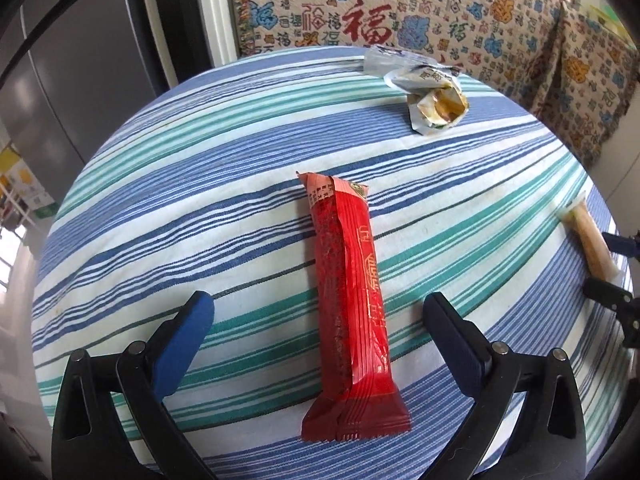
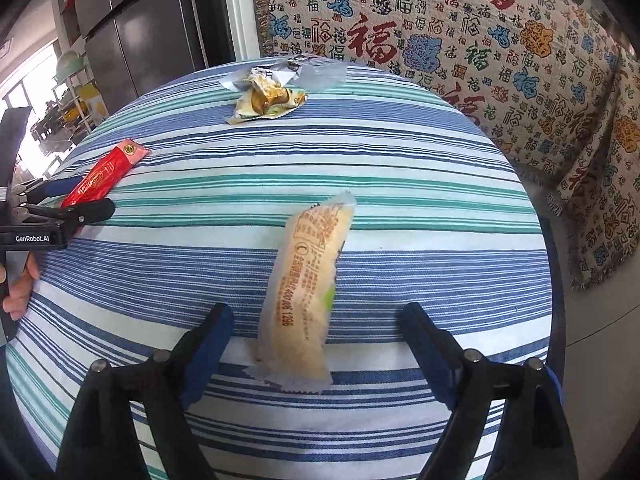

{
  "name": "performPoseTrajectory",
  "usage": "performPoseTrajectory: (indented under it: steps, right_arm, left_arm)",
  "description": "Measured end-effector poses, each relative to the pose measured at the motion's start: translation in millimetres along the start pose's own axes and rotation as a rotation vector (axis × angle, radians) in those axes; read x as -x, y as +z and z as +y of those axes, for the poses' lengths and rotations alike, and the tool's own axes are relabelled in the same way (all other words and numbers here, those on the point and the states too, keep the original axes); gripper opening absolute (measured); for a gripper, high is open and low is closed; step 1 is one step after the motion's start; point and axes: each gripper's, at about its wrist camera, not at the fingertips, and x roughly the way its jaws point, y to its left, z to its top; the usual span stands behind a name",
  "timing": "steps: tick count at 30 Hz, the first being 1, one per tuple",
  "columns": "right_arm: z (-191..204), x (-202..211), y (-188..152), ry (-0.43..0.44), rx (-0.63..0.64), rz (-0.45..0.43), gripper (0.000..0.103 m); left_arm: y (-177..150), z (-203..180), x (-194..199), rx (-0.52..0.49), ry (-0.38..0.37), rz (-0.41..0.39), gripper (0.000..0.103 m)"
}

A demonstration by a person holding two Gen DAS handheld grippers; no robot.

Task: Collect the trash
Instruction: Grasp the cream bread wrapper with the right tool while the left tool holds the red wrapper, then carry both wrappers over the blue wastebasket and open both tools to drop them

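While both grippers (image 1: 318, 312) (image 2: 318, 322) stand released, only the right view shows "GenRobot.AI" (image 2: 33, 238) and "400" on the pale wrapper (image 2: 304, 292).

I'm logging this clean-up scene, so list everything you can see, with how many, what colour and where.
long red foil snack wrapper: one, red with gold print, lying flat on the cloth between the open left jaws, untouched.
pale translucent snack packet: one, cream with orange print, lying flat between the open right jaws, untouched.
crumpled silver and yellow wrapper: one, opened, at the far side of the cloth.
striped tablecloth: one, blue, teal and white, covering the table.
patterned fabric cover: cream with red, blue and orange characters, behind the table.
grey cabinet: far left.
left gripper: black, blue pads, open.
right gripper: black, blue pads, open.
hand: on the left gripper's handle.
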Motion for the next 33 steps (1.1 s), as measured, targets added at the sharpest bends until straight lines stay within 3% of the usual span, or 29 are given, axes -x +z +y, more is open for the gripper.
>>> performPoseTrajectory:
  steps: [3,8,10,11,12,13,14,16,24,33]
  right_arm:
    - [-4.9,5.0,-0.6,0.007,-0.034,-0.001,0.087]
    - [3.0,18.9,5.8,0.047,-0.023,-0.053,0.087]
    - [3.5,18.1,7.8,0.052,-0.035,-0.045,0.075]
    - [2.6,16.0,8.1,0.058,-0.045,-0.035,0.07]
    - [1.5,13.6,8.2,0.063,-0.054,-0.024,0.053]
    - [1.2,10.4,8.6,0.068,-0.055,-0.006,0.037]
    - [1.5,8.0,8.6,0.071,-0.052,0.008,0.026]
    - [0.7,11.7,8.4,0.059,-0.066,-0.004,0.02]
    - [-8.2,47.8,8.5,0.05,-0.101,-0.088,0.019]
    - [-40.4,83.6,-7.9,0.001,-0.154,-0.118,0.019]
  left_arm:
    - [1.3,2.0,3.0,0.018,-0.008,0.021,0.102]
    - [5.0,-4.8,20.1,-0.011,-0.069,-0.041,0.101]
    - [6.3,-9.7,21.5,-0.03,-0.074,-0.047,0.096]
    - [6.6,-11.8,20.3,-0.038,-0.077,-0.042,0.086]
    - [6.2,-13.1,18.3,-0.044,-0.077,-0.033,0.081]
    - [5.9,-13.9,15.8,-0.051,-0.076,-0.023,0.069]
    - [5.6,-14.9,13.8,-0.058,-0.071,-0.015,0.049]
    - [4.3,-15.3,13.1,-0.067,-0.055,-0.015,0.02]
    - [6.7,-23.1,44.8,-0.054,-0.134,-0.109,0.015]
    - [17.3,-68.0,74.7,-0.096,-0.242,-0.151,0.014]
